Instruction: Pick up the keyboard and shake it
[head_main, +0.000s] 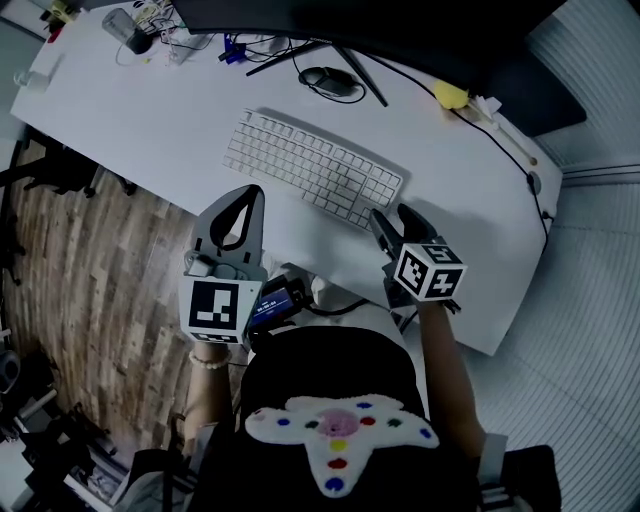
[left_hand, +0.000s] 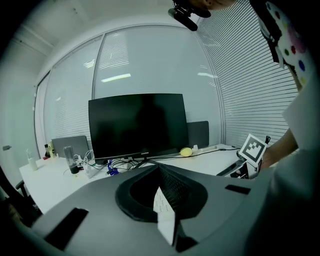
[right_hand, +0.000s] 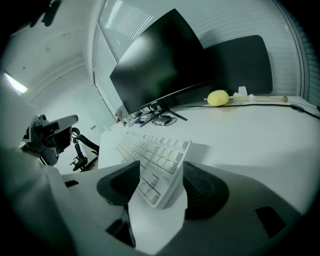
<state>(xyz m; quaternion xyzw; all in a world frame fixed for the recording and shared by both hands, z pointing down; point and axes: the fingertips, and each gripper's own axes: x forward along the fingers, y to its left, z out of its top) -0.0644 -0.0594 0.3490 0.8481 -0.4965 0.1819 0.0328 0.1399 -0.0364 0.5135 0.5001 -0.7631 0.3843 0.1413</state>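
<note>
1 keyboard end between right gripper parted jaws, near desk edge.

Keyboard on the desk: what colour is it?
White. The keyboard has white keys and a white case, which show best in the head view.

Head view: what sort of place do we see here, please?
Most likely an office workstation. A white desk carries a white keyboard and a mouse in front of a large dark monitor, and slatted blinds cover the wall beside it.
</note>
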